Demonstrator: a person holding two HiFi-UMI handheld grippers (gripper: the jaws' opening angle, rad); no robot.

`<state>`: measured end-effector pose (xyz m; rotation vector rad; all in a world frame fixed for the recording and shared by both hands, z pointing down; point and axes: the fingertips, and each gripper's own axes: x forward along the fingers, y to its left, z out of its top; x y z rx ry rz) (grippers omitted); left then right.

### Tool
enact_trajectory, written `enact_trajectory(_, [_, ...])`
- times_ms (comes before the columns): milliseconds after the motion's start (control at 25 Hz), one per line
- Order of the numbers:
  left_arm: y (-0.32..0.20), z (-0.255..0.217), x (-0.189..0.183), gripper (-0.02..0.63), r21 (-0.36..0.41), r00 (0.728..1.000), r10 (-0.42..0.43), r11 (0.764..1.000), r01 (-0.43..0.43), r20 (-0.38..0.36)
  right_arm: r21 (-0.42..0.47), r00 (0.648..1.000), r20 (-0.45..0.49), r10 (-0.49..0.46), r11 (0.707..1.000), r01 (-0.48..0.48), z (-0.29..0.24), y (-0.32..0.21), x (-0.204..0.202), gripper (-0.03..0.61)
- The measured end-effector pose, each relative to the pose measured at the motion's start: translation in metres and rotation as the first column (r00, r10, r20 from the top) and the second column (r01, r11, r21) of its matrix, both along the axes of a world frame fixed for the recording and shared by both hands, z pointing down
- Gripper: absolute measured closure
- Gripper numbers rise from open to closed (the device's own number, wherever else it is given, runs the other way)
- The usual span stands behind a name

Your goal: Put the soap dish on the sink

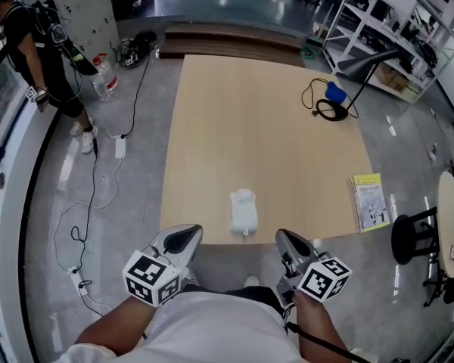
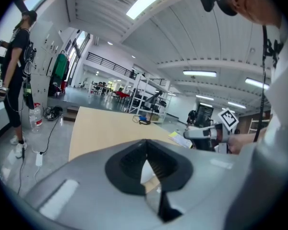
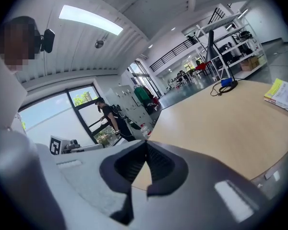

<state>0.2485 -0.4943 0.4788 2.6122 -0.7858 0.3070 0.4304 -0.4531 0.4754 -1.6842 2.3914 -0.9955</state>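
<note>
Head view: a pale wooden table (image 1: 265,134) fills the middle of the picture. A white soap dish (image 1: 243,210) lies near the table's near edge, about midway along it. The left gripper (image 1: 183,238) and the right gripper (image 1: 290,243) are both off the table, just past that near edge. The soap dish sits ahead of their tips and between them, touching neither. A yellow booklet (image 1: 369,201) lies at the near right corner. A black desk lamp (image 1: 361,72) stands by the far right corner. A person (image 1: 38,48) stands on the floor well to the left.

Left gripper view: the left gripper (image 2: 146,152) has its jaws clenched tip to tip with nothing between them. A sliver of white shows through the gap below the tips; what it is cannot be told. Beyond lies the table (image 2: 101,123), and the right gripper (image 2: 201,132) shows at the right, level with it.

Right gripper view: the right gripper (image 3: 145,152) is clenched too, its jaws pressed together and empty. Bare table (image 3: 221,123) shows past them. The booklet (image 3: 282,94) is at the right edge, the lamp (image 3: 211,42) further off, and the person (image 3: 110,116) stands beyond the table's left side.
</note>
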Motion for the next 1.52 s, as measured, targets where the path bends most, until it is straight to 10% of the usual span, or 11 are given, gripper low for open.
enact_trajectory(680, [0.064,-0.005,0.059,0.608,0.011,0.971,-0.237,0.971,0.237,-0.014,0.041,0.949,-0.1,-0.299,0.952,0.304,-0.004,0.052,0.044,0.577])
enact_trajectory(1520, [0.071,-0.01,0.029,0.607,0.038,0.983,-0.181,0.983,0.18,0.029,0.044,0.966,-0.099,-0.239,0.969,0.245,0.002,0.066,0.011,0.577])
